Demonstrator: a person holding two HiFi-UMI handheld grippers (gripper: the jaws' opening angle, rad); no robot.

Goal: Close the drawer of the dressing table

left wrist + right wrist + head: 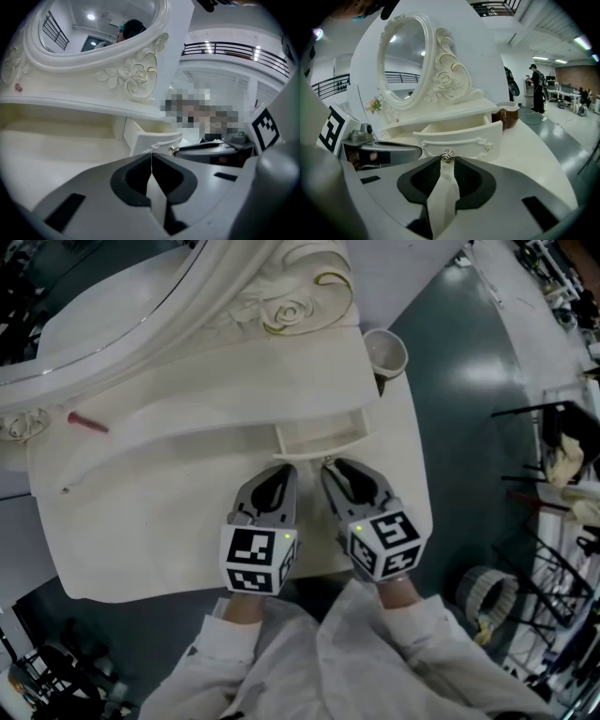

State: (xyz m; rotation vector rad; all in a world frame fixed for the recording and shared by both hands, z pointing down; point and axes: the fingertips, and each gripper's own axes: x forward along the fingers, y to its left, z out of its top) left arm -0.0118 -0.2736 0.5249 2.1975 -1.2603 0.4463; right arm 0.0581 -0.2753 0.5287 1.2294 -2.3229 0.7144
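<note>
Closing still to come: the cream, carved-front drawer (459, 138) of the white ornate dressing table (141, 521) stands pulled out at the tabletop's right, under the shelf, and by the look of it the whole push remains. The right gripper (447, 163) pinches the drawer's small round metal knob (447, 157). The left gripper (151, 155), just left of it, is pressed together on nothing. Counted: one drawer, one knob, one oval mirror (401, 61), one round cup (384, 351), two grippers.
</note>
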